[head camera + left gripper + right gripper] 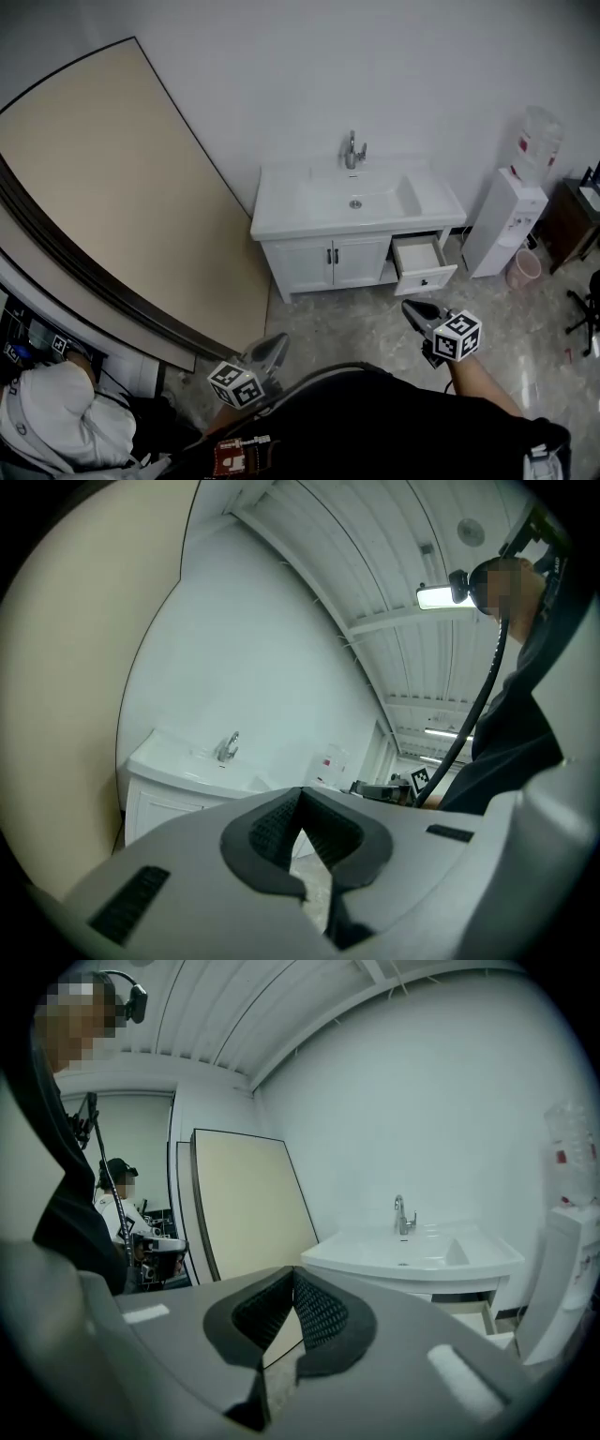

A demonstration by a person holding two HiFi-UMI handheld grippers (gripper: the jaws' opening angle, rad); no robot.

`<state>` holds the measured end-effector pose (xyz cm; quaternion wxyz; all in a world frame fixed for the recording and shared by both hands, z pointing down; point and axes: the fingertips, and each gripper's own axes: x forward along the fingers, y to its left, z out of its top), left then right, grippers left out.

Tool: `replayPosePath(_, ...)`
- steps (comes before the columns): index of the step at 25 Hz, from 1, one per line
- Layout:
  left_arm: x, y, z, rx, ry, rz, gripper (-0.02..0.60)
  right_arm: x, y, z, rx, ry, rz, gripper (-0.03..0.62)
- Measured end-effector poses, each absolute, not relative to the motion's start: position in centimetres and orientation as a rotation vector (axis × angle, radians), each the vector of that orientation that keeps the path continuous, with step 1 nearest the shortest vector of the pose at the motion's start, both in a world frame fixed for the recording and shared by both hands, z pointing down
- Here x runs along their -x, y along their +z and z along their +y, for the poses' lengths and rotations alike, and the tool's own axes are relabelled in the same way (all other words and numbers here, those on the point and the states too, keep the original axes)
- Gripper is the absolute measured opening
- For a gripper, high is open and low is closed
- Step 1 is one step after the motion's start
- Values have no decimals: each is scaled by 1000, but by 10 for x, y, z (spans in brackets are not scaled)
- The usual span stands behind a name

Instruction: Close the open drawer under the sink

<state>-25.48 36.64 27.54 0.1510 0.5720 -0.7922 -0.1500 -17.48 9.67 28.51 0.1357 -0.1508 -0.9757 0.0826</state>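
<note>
A white vanity (323, 262) with a sink basin (356, 197) and a chrome tap (352, 150) stands against the far wall. Its lower right drawer (424, 262) is pulled out, empty inside, with a dark knob on the front. My right gripper (412, 307) is shut and holds nothing; it hovers just in front of the drawer, apart from it. My left gripper (274, 345), also shut and empty, sits further left over the floor. In the right gripper view the closed jaws (292, 1274) point at the vanity, with the drawer (472, 1314) to the right. The left gripper (300, 794) faces the tap (228, 747).
A large beige panel (112, 187) leans on the wall left of the vanity. A white water dispenser (511, 220) and a pink bin (523, 269) stand to its right, then a dark cabinet (572, 225). A person in white (56, 412) sits at lower left.
</note>
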Motion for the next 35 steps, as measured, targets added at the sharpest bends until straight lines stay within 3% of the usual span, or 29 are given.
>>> replayPosePath(18,397,302,338,-1514,-454,-2297,-2,335,312,63,552,259,-2756,3)
replayPosePath(28,465,283,225,-1323,-468,-2444,-2,451,304,-41,820,239,-2711,3)
replayPosePath(35,494,298,144,-1343,-369,-2398,-2,492,329,-107,834,291,-2694,3)
